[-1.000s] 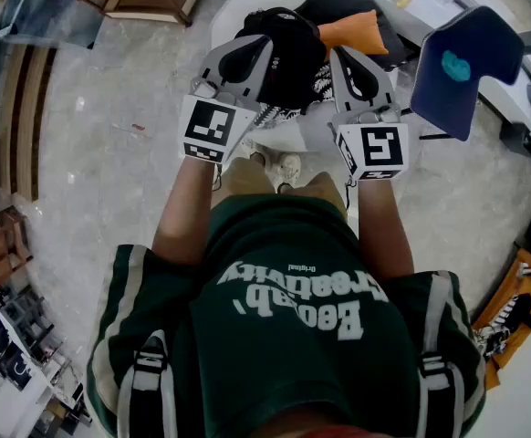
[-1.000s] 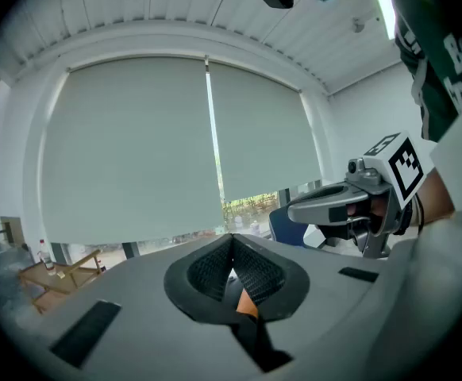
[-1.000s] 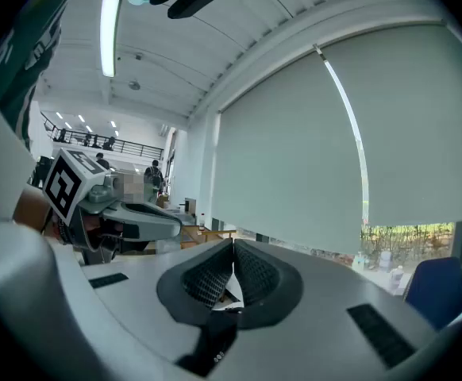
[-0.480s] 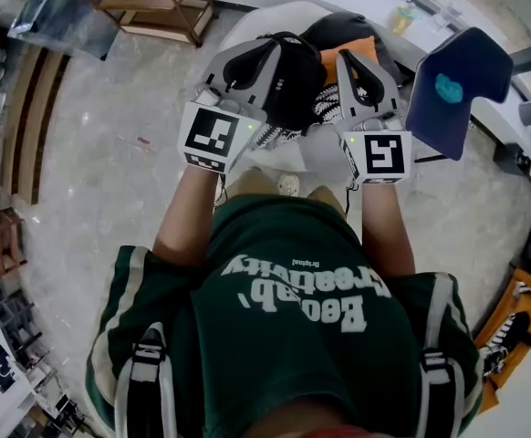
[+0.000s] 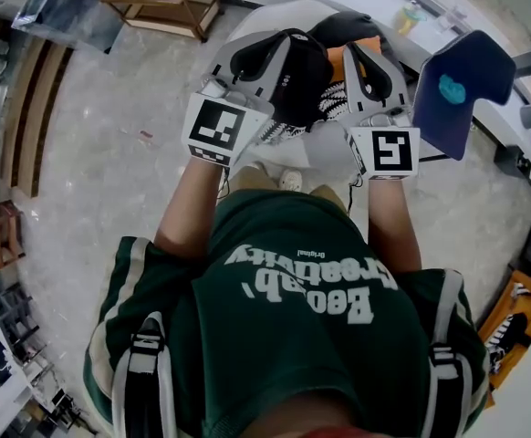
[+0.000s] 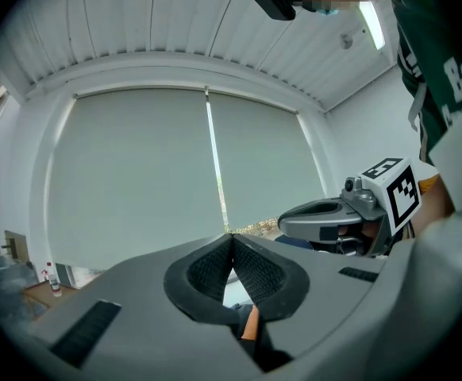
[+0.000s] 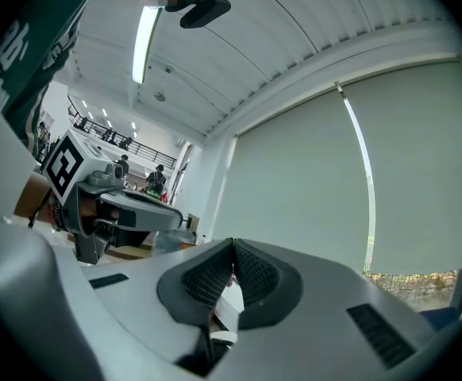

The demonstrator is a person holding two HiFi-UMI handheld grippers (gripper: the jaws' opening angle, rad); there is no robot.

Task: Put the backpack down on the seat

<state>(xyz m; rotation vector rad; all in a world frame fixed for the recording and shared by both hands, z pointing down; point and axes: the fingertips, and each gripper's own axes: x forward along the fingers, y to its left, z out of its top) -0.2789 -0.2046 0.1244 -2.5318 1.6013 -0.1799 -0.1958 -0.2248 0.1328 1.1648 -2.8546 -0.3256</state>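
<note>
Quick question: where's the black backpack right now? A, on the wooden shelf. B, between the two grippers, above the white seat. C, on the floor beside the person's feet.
B: in the head view the backpack is flanked by the left gripper and the right gripper, with the white seat showing under it.
</note>
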